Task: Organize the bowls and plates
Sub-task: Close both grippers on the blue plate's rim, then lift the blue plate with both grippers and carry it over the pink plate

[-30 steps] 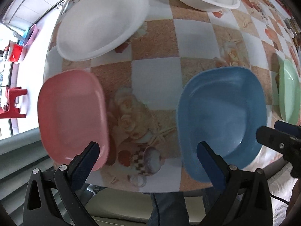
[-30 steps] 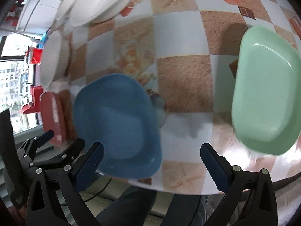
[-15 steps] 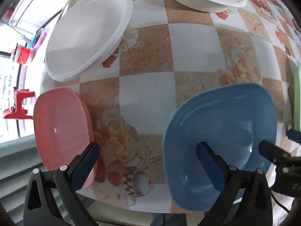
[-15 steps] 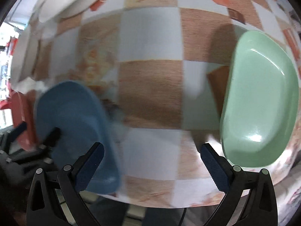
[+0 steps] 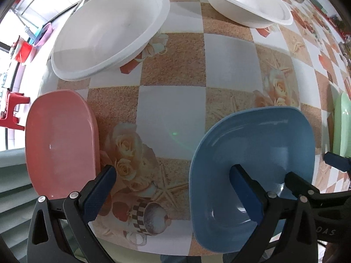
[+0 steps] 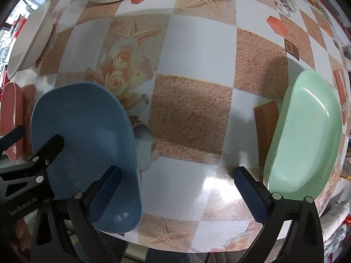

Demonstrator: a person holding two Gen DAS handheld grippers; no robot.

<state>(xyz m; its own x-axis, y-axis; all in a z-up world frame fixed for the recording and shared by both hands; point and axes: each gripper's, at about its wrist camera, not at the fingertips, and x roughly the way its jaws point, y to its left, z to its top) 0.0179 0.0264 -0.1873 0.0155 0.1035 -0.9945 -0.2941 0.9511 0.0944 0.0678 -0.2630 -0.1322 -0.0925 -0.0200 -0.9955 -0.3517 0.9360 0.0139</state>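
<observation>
Blue plate (image 6: 83,144), "GenRobot.AI" on left claw (image 6: 8,140), both agape

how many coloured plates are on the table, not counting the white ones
3: the pink plate at the left edge, the blue plate in the middle near the front edge, the green plate at the right. More may lie out of view.

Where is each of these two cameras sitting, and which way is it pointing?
Left wrist view: sits on the left gripper, looking forward and down at the table's near edge: pink plate, white bowls, blue plate. Its own open fingers show, and the right gripper's tips at right.
Right wrist view: sits on the right gripper, looking over the tablecloth between blue plate and green plate. Its open fingers show, and the left gripper at left.
Shared: all three coloured plates, the white bowls.
</observation>
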